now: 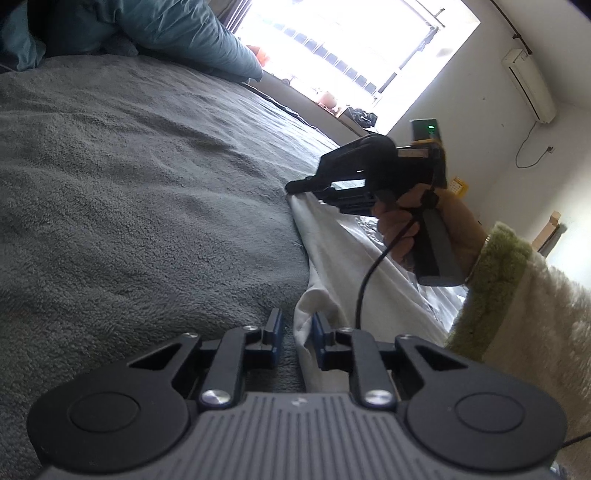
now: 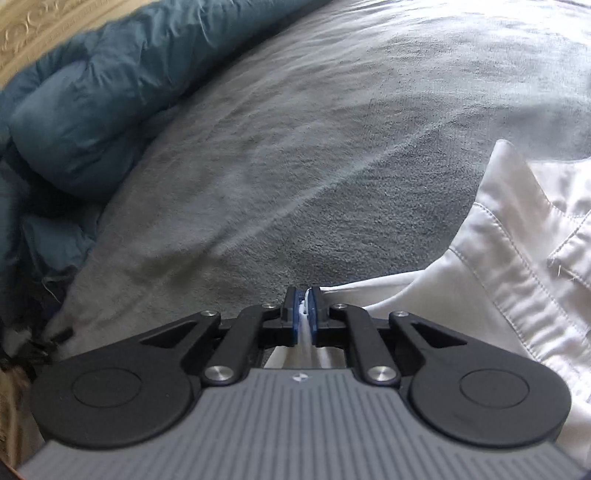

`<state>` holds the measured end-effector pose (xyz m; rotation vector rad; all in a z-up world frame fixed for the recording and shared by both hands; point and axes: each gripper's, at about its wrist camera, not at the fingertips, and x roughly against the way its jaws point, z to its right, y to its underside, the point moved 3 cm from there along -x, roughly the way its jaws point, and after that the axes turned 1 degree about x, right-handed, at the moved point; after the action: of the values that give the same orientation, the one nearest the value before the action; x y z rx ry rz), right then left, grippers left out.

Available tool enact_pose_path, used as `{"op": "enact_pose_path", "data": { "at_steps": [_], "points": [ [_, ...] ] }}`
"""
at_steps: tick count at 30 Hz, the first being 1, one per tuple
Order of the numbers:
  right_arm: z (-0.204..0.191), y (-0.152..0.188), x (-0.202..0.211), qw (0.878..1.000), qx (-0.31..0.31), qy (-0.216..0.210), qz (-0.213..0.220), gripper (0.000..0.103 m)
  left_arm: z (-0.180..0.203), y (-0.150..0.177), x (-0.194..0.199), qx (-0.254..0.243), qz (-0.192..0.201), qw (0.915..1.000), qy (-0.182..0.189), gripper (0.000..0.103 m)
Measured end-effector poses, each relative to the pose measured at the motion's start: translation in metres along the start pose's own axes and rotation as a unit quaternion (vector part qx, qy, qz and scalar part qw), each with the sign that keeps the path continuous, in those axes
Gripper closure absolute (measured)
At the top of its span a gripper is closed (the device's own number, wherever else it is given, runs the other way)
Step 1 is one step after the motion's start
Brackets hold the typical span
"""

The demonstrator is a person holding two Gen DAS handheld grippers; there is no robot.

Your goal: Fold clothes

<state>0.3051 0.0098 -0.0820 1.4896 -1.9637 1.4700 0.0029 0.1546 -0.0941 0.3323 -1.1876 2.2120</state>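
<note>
White shirt (image 2: 509,266) lying on a grey fleece blanket (image 2: 295,147) on the bed, right gripper (image 2: 303,306) pinching its edge, left gripper (image 1: 297,332) fingers narrowly parted around a fold, teal duvet (image 2: 92,96) beyond

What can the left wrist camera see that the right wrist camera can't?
Only the left wrist view shows the bright window, the air conditioner on the wall, the hand holding the right tongs, and a fuzzy sleeve. Only the right wrist view shows the white shirt's stitched seams up close and the right tongs shut on its edge. Both show the grey blanket, the blue duvet and the white shirt. The left tongs straddle the shirt's edge.
</note>
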Motion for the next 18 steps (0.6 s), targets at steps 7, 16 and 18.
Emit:
{"op": "enact_pose_path", "data": {
  "at_steps": [7,16,18],
  "points": [
    [-0.001,-0.007,0.043,0.999,0.024,0.022,0.032,0.073,-0.004,0.001,0.001,0.016,0.007,0.9998,-0.008,0.1],
    [-0.015,0.011,0.11,0.987,0.145,0.063,0.041,0.075,-0.005,0.001,0.008,0.026,0.017,0.999,-0.031,0.101],
    [-0.022,0.023,0.11,0.982,0.182,0.051,0.02,0.078,-0.006,0.001,0.009,0.03,0.014,0.999,-0.031,0.101]
  ]
}}
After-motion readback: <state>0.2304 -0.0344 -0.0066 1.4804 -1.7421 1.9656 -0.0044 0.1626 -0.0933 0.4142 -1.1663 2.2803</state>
